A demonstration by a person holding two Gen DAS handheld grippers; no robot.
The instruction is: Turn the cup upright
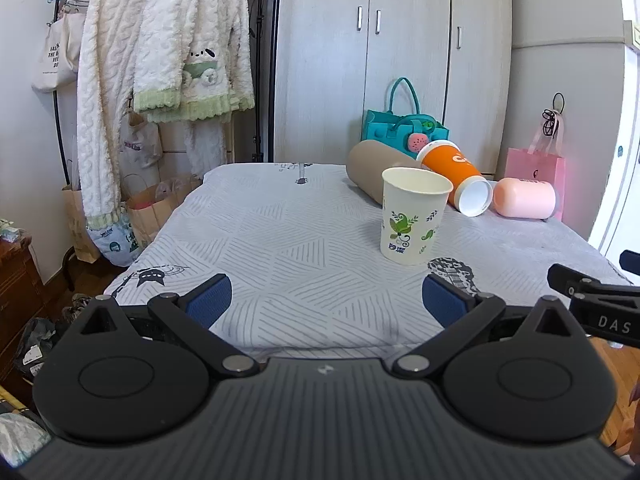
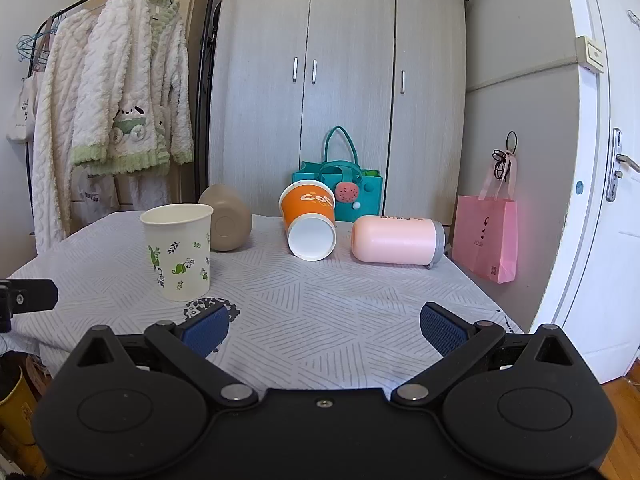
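Toward the table's far edge, still three lying down: tan cup, orange cup, pink bottle. Only got the leaf-print paper cup standing, nearer the middle. Left gripper and right gripper both parked at the near edge, jaws spread wide, holding nothing. Roughly a quarter done, seemingly.

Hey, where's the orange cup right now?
The orange cup lies on its side at the back of the table, between the tan tumbler and the pink bottle, in front of the teal bag.
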